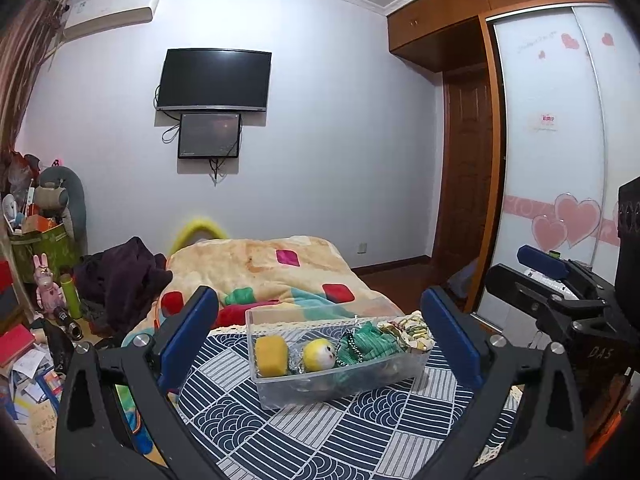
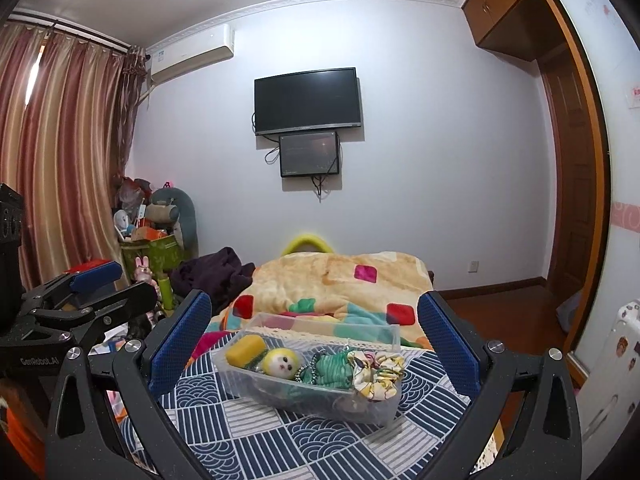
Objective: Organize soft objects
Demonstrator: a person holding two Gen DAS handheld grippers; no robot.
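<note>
Both the left gripper [image 1: 320, 340] and right gripper [image 2: 316, 344] hang with fingers wide and empty before the bin [image 1: 280, 392], which holds sponge [image 1: 271, 356], doll [image 1: 319, 355] and scrunchie [image 2: 376, 374] on the bed [image 1: 360, 432].

The lower part of the clear box [image 1: 340, 384] is cloudy, so what lies under the green cloth [image 1: 366, 344] cannot be made out. The yellow arch [image 1: 200, 226] behind the blanket [image 1: 256, 264] is blurred and mostly hidden. The patterned cloth [image 2: 280, 440] runs off the bottom edge. The door sticker's [image 1: 547, 120] writing is too small to read.
</note>
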